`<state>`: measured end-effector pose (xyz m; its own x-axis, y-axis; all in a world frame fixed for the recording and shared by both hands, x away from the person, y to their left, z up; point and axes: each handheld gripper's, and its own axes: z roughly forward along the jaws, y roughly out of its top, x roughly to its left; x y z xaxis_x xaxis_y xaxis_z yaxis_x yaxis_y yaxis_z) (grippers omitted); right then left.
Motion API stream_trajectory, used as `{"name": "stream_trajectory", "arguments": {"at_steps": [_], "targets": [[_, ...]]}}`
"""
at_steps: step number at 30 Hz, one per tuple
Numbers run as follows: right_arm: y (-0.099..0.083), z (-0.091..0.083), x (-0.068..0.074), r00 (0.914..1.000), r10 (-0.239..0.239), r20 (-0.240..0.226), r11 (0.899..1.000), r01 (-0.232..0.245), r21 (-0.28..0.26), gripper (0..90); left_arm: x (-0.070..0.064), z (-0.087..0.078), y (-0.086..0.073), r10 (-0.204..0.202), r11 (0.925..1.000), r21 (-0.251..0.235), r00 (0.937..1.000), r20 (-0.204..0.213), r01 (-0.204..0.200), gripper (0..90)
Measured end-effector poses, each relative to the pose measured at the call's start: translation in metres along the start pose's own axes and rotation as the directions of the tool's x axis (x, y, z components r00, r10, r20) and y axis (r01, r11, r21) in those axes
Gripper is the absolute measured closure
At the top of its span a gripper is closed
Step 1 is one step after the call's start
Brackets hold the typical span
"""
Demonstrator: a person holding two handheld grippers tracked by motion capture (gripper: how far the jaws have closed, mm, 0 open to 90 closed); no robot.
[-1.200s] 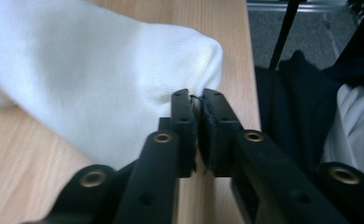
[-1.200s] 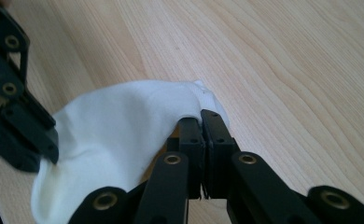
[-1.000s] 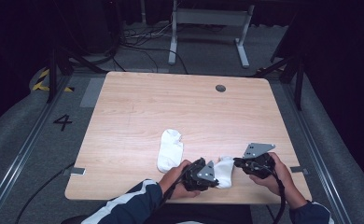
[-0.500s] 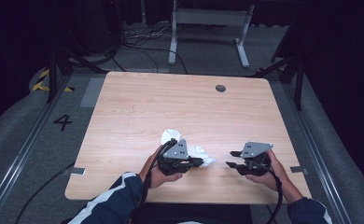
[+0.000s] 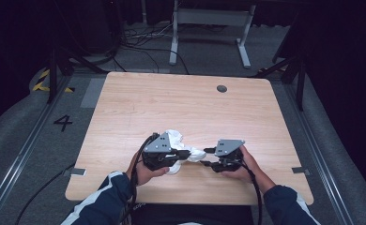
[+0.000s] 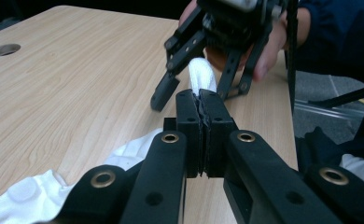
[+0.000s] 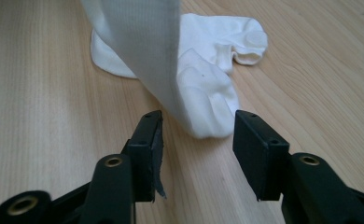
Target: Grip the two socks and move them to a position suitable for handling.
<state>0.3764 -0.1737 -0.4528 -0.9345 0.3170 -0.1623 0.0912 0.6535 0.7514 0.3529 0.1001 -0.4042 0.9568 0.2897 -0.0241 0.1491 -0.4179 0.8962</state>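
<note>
Pinching a white sock [image 6: 202, 77] between fully closed jaws, the left gripper [image 5: 186, 153] holds it lifted over the table [image 5: 181, 98], close to the near edge and a little left of its middle. A second white sock [image 7: 217, 42] lies bunched on the wood just beside and behind it. The right gripper [image 7: 196, 140] has its jaws spread wide with nothing between them, pointed at the hanging end of the held sock. The main risk is a thin grip: the left jaws appear to catch only a fold of fabric, though the seam is hard to read, so a tug from the right could pull it free. If the right jaws close too low or too far in, they may also snag the lying sock, dragging both toward the near edge.
</note>
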Motion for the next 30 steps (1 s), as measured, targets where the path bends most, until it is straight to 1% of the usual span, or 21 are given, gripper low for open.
{"name": "stream_trajectory", "arguments": {"at_steps": [1,3,5,6,7,9,10,11,12,13,15,19,21,22,23,24,25,26,28,29,30], "targets": [[0.002,0.005,0.001,1.0,-0.009,-0.001,1.0,0.009,-0.001,63.6,0.001,-0.002,0.0,-0.004,1.0,-0.002,1.0,-0.003,0.004,87.9],[0.003,0.013,0.002,0.9998,-0.011,0.014,1.0,0.011,0.014,69.4,0.002,-0.007,0.0,-0.011,0.9998,-0.016,0.9996,-0.024,0.011,87.9],[0.002,0.016,0.002,0.9999,-0.008,-0.011,1.0,0.008,0.014,82.4,0.005,-0.013,0.0,-0.026,0.9991,-0.036,0.9989,-0.038,0.024,87.9],[0.001,0.015,0.002,0.9996,-0.019,-0.022,0.999,0.02,0.026,88.8,0.008,-0.018,-0.001,-0.033,0.9986,-0.043,0.9977,-0.06,0.03,87.9],[0.001,0.011,0.003,0.9989,-0.024,-0.04,0.999,0.025,0.021,89.2,0.008,-0.021,-0.002,-0.041,0.9981,-0.048,0.997,-0.066,0.037,87.9],[0.002,0.006,0.003,0.9985,-0.028,-0.047,0.999,0.029,0.015,89.3,0.01,-0.023,-0.003,-0.036,0.9983,-0.048,0.9967,-0.073,0.033,87.9],[0.003,0.002,0.004,0.9983,-0.027,-0.051,1.0,0.027,0.012,89.4,0.01,-0.025,-0.005,-0.056,0.9971,-0.056,0.9957,-0.074,0.052,87.9],[0.005,-0.014,0.004,0.9973,-0.017,-0.072,1.0,0.018,0.007,89.5,0.01,-0.026,-0.006,-0.057,0.9972,-0.053,0.9948,-0.084,0.053,87.9],[0.005,-0.022,0.004,0.9973,-0.014,-0.072,1.0,0.014,0.004,89.5,0.01,-0.028,-0.007,-0.05,0.9979,-0.045,0.9949,-0.087,0.046,87.9],[0.005,-0.022,0.004,0.9973,-0.014,-0.072,1.0,0.014,0.004,89.5,0.01,-0.028,-0.009,-0.057,0.9976,-0.044,0.995,-0.082,0.054,87.9],[0.007,-0.036,0.003,0.9959,0.014,-0.089,1.0,-0.015,-0.01,89.5,0.008,-0.026,-0.013,-0.055,0.9984,-0.019,0.9949,-0.084,0.054,87.8],[0.012,-0.058,0.001,0.9954,0.041,-0.087,0.999,-0.04,0.012,89.5,0.003,-0.017,-0.019,-0.051,0.998,0.034,0.9971,-0.058,0.053,87.7],[0.013,-0.063,-0.003,0.991,0.097,-0.092,0.994,-0.093,0.055,89.5,0.001,-0.011,-0.021,-0.04,0.9973,0.059,0.9981,-0.047,0.043,87.7],[0.013,-0.062,-0.006,0.988,0.114,-0.105,0.991,-0.106,0.078,89.5,-0.001,-0.007,-0.023,-0.046,0.9962,0.072,0.9983,-0.036,0.048,87.7],[0.013,-0.062,-0.006,0.988,0.114,-0.105,0.991,-0.106,0.078,89.5,-0.001,-0.007,-0.023,-0.046,0.9962,0.072,0.9983,-0.036,0.048,87.6],[0.013,-0.061,-0.007,0.9864,0.123,-0.108,0.989,-0.113,0.098,89.5,-0.002,-0.004,-0.024,-0.036,0.9955,0.086,0.9986,-0.037,0.039,87.6],[0.014,-0.059,-0.01,0.9853,0.143,-0.094,0.984,-0.131,0.12,89.5,-0.003,-0.001,-0.026,-0.036,0.9945,0.097,0.9989,-0.03,0.038,87.5],[0.014,-0.053,-0.015,0.9814,0.171,-0.086,0.976,-0.157,0.152,89.4,-0.005,0.002,-0.028,-0.032,0.9919,0.122,0.9991,-0.029,0.035,87.5],[0.016,-0.043,-0.019,0.9816,0.18,-0.062,0.968,-0.166,0.19,89.2,-0.005,0.005,-0.031,-0.033,0.9891,0.143,0.9991,-0.027,0.037,87.3],[0.016,-0.039,-0.021,0.9828,0.176,-0.057,0.967,-0.161,0.199,88.9,-0.005,0.005,-0.031,-0.033,0.9891,0.143,0.9991,-0.027,0.037,87.2],[0.018,-0.033,-0.023,0.9837,0.173,-0.048,0.967,-0.161,0.199,88.4,-0.005,0.006,-0.034,-0.035,0.9856,0.164,0.9987,-0.036,0.041,86.8]]}}
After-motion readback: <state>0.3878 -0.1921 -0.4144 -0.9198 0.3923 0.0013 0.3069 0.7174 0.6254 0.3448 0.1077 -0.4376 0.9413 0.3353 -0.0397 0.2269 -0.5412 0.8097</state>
